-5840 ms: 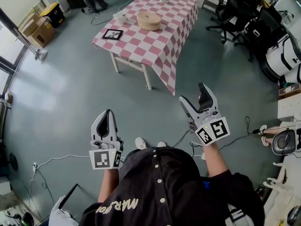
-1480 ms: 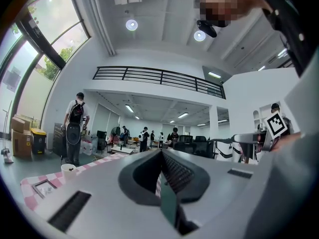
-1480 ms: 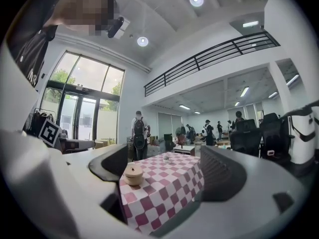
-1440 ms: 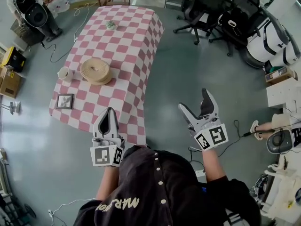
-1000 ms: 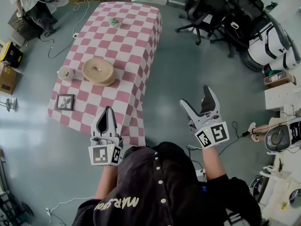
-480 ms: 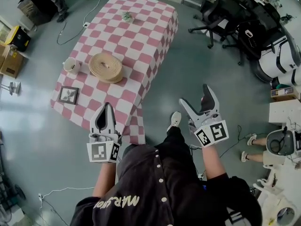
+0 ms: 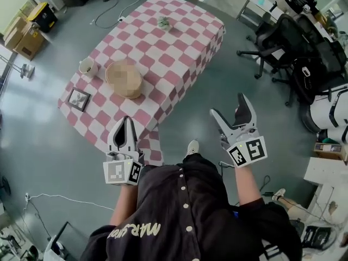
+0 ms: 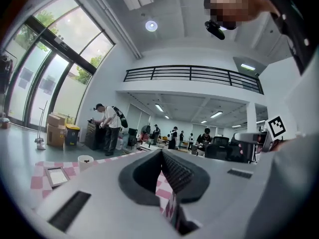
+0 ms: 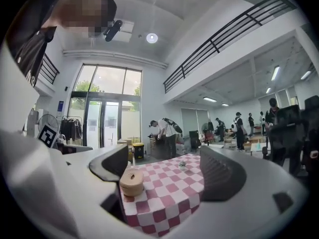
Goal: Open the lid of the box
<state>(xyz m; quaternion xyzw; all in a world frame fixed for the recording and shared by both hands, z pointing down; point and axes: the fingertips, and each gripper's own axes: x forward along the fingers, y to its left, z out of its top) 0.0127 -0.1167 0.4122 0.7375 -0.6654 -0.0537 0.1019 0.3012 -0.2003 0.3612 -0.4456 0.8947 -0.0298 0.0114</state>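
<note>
A wide grey floor is seen from above, and on it a long tabletop under a pink-and-white checked cloth is stood ahead and to the left of the person. Black office chairs are grouped well apart from it at the right. The round, pale box is placed near the tabletop's near-left end. Its lid is seen seated on top in the right gripper view, though the box is blurred in the head view. The left tongs are held low before the body, their jaws brought together to a thin slit with nothing clamped. The right tongs are spread wide and nothing is gripped; only the distant box and cloth are framed between the jaws. A white cup is set just beside the box, a small framed picture near the corner, and a small potted plant toward the far end. The task is judged not yet begun: the box is well out of reach, so the approach, the grasp of the lid and the lifting are all left to be done.
</note>
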